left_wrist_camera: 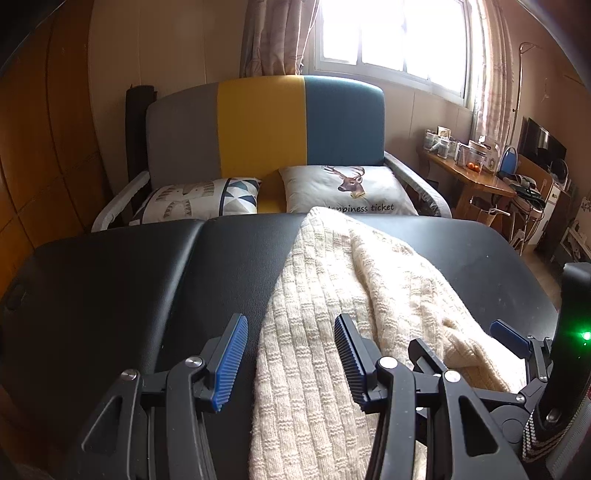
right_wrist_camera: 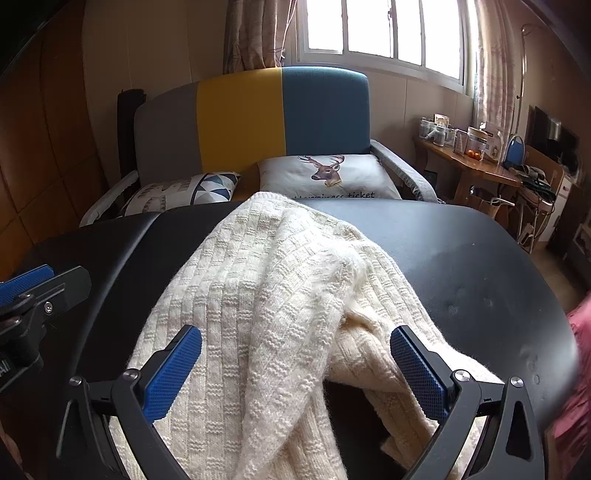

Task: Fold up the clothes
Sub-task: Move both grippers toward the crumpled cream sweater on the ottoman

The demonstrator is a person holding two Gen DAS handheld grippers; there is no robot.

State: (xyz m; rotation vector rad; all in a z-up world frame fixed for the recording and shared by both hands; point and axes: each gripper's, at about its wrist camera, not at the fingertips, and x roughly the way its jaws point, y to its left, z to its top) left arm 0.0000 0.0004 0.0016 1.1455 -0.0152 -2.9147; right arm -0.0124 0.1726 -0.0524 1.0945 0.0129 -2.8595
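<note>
A cream knitted sweater (left_wrist_camera: 332, 295) lies rumpled on the black padded table (left_wrist_camera: 147, 277), stretching from the near edge to the far edge. My left gripper (left_wrist_camera: 291, 363) is open, its blue pads straddling the sweater's left border just above the cloth. The right gripper (left_wrist_camera: 461, 347) shows at the right of that view, over the bunched part. In the right wrist view the sweater (right_wrist_camera: 266, 288) fills the middle of the table (right_wrist_camera: 461, 266). My right gripper (right_wrist_camera: 295, 369) is open wide around a raised fold, pads clear of the knit. The left gripper's finger (right_wrist_camera: 26, 282) shows at the left.
Beyond the table stands a grey, yellow and blue sofa (left_wrist_camera: 262, 125) with a deer pillow (left_wrist_camera: 347, 188) and a patterned pillow (left_wrist_camera: 199, 199). A cluttered wooden desk (left_wrist_camera: 476, 177) is at the right under a bright window (left_wrist_camera: 391, 33). Something pink (right_wrist_camera: 576, 369) blurs the right edge.
</note>
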